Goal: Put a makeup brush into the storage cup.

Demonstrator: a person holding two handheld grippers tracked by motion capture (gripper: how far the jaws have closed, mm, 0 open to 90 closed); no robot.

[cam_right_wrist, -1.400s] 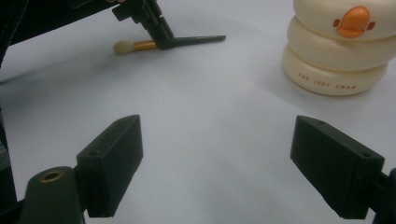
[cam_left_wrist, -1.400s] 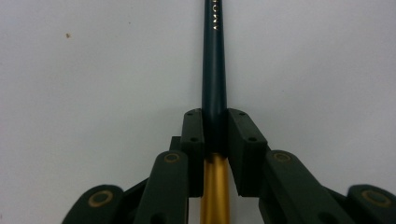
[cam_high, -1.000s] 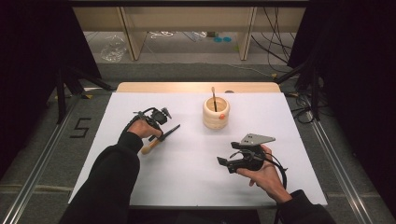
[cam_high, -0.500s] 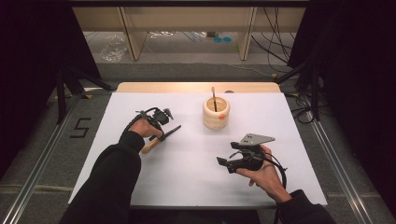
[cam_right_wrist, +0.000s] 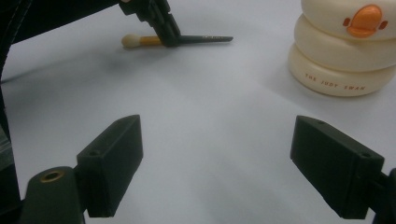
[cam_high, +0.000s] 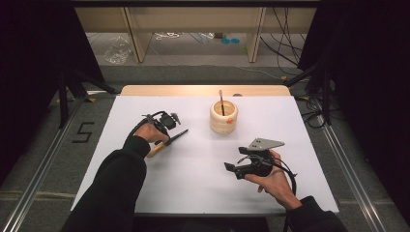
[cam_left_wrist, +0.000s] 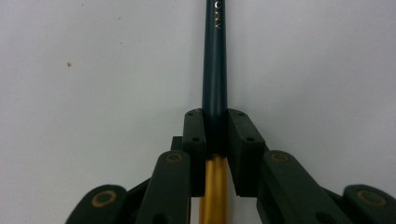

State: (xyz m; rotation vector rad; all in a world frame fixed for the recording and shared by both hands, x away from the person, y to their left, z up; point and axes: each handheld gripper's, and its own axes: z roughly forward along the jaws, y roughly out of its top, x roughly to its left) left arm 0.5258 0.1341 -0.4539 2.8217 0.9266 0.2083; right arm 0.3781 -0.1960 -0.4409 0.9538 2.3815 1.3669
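A makeup brush [cam_high: 177, 136] with a dark handle, gold ferrule and pale tip lies on the white table [cam_high: 193, 188] left of centre. My left gripper [cam_high: 168, 140] is shut on it at the join of handle and ferrule. In the left gripper view the pads [cam_left_wrist: 194, 135] press both sides of the brush [cam_left_wrist: 215, 60], whose handle runs straight ahead. My right gripper [cam_high: 231, 168] hangs open at the right front, nothing between its jaws. The right gripper view [cam_right_wrist: 224, 154] looks across at the brush [cam_right_wrist: 205, 39] and the left gripper [cam_right_wrist: 167, 29].
A cream ringed holder [cam_high: 223, 119] with an orange duck bill stands behind the table's centre, and another brush [cam_high: 221, 99] stands upright in it. In the right gripper view the holder [cam_right_wrist: 341, 51] is ahead to the right. Dark curtains flank the table.
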